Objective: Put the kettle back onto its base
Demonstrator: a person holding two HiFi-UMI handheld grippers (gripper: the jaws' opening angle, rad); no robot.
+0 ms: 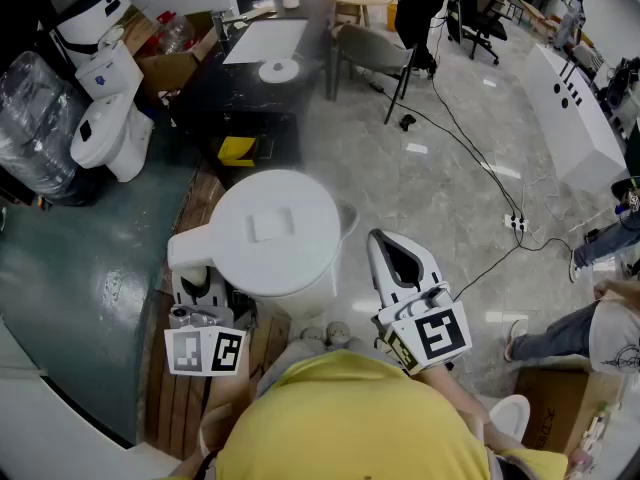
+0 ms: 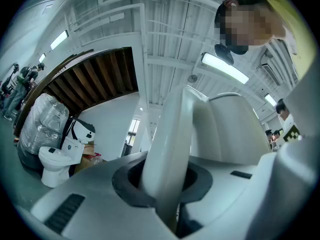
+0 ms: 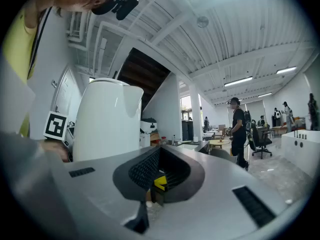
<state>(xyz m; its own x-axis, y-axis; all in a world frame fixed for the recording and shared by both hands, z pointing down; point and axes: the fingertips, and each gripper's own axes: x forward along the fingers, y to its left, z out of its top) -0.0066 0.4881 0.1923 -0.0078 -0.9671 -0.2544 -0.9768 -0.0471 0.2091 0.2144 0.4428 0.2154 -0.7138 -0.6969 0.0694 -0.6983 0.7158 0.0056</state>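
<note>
A white kettle [image 1: 277, 230] hangs in the air right under the head camera, lid up, its handle [image 1: 190, 249] to the left. My left gripper [image 1: 197, 273] is shut on that handle; in the left gripper view the handle [image 2: 167, 149] stands upright between the jaws of the left gripper [image 2: 167, 186], with the kettle body [image 2: 235, 131] behind it. The round white base [image 1: 278, 69] lies far off on a dark table [image 1: 250, 103]. My right gripper [image 1: 379, 240] floats just right of the kettle, shut and holding nothing; the right gripper view shows the right gripper [image 3: 159, 178] with the kettle [image 3: 107, 119] to its left.
White toilets [image 1: 108, 108] and a plastic-wrapped bundle [image 1: 32, 118] stand at the left. A chair [image 1: 375, 53] stands beside the table and cables [image 1: 480, 158] run across the floor. A white cabinet [image 1: 575, 118] is at the right, and wooden planks [image 1: 185, 398] lie below me.
</note>
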